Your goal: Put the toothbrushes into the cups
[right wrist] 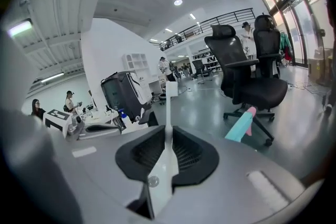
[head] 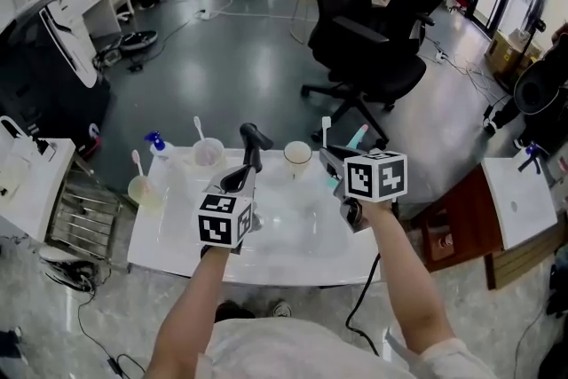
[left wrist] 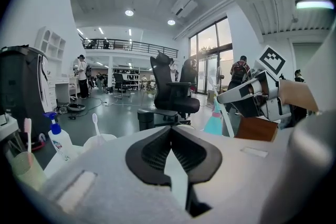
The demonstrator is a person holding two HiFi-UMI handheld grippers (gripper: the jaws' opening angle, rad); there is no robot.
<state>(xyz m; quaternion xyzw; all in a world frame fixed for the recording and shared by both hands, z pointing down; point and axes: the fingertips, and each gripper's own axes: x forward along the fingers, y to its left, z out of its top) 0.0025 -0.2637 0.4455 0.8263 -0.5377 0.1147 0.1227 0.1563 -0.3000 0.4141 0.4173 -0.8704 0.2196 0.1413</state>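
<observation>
White toothbrush point(head: 326, 129), roughly upright with its head up, is pinched by the handle in the right gripper point(right wrist: 168, 134). Held that way, its handle end can probably drop straight into the empty cup point(head: 297, 153) just beside it on the table point(head: 284, 248). The left gripper point(left wrist: 170, 131) hovers near, jaws pressed together on nothing. Two other cups point(head: 208, 153) hold a brush each. No writing is readable: the bottle point(head: 158, 146) label is too small, and the cubes point(head: 375, 176) carry only marker patterns.
</observation>
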